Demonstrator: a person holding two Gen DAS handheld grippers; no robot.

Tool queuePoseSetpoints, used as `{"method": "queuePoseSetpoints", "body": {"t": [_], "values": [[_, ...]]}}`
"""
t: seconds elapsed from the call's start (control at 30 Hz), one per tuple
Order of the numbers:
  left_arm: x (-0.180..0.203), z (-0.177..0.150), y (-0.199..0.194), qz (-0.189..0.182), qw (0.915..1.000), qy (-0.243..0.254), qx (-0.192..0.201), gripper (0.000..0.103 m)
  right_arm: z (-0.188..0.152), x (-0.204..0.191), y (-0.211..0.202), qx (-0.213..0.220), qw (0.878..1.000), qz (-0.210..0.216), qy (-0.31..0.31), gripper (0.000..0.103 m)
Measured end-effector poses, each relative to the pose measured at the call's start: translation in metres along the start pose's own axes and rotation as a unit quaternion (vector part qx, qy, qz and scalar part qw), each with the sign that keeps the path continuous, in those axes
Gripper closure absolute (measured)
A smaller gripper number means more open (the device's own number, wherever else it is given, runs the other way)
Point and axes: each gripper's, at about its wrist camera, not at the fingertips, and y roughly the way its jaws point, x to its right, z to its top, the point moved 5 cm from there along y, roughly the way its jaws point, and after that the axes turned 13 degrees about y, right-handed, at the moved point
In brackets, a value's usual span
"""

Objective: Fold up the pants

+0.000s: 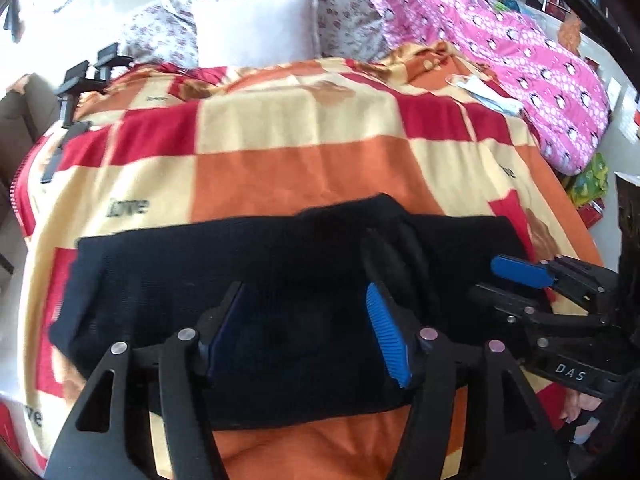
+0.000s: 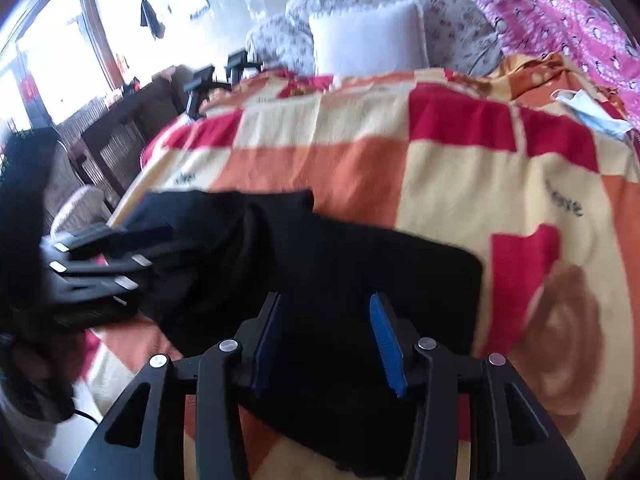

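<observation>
Black pants (image 1: 248,280) lie folded in a wide band across the checked blanket (image 1: 280,168) on the bed. My left gripper (image 1: 308,332) is open, its blue pads (image 1: 386,336) just above the pants' near middle. My right gripper (image 1: 516,280) shows at the right end of the pants, open. In the right wrist view the pants (image 2: 360,272) lie under my open right gripper (image 2: 324,340), and the left gripper (image 2: 132,248) sits at their bunched left end.
A white pillow (image 1: 256,28) and floral pillows (image 1: 344,8) lie at the head of the bed. A pink penguin quilt (image 1: 512,56) is at the right. A face mask (image 2: 592,116) lies on the blanket. Dark furniture (image 2: 120,128) stands left of the bed.
</observation>
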Motion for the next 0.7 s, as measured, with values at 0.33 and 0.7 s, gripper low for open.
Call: {"method": "queuePoseSetpoints", "body": {"t": [0.33,0.7], "values": [[-0.03,-0.01,-0.009,0.023,0.9993,-0.027,0.012,0.031,-0.005,-0.038,0.019,-0.011,0.999,-0.002,-0.037,0.048],[-0.048,-0.022,-0.013,0.037,0.9984,-0.042,0.011,0.028,-0.003,-0.043,0.017,-0.018,0.999,-0.006,-0.042,0.043]]}}
